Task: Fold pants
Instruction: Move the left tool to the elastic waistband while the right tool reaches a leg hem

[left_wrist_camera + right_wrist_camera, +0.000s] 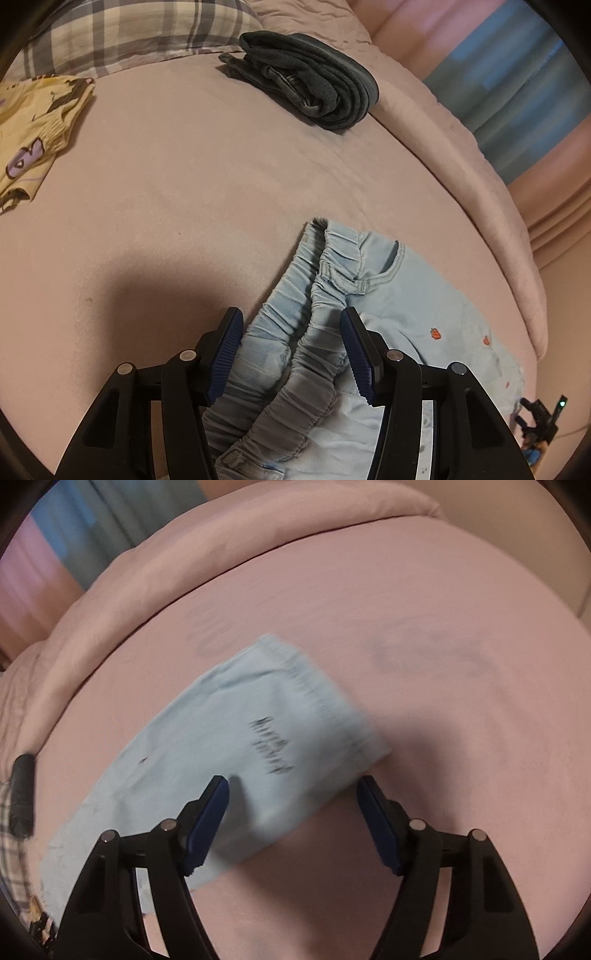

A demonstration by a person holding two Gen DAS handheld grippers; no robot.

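Light blue pants lie on the pink bed (184, 192). In the left wrist view their gathered elastic waistband (295, 332) runs up between the fingers of my left gripper (291, 317), which stands open astride it, low over the cloth. Small red marks dot the seat to the right. In the right wrist view, which is blurred, the leg end (280, 709) with its stitched hem and a black print lies flat. My right gripper (291, 781) hangs open just above the leg's near edge. Nothing is pinched between the pads.
A folded dark grey garment (310, 81) sits at the far side of the bed. A yellow printed garment (37, 125) lies at the left, under a plaid pillow (140, 33). The rolled pink quilt edge (480, 192) borders the right side, with a striped curtain (517, 92) beyond.
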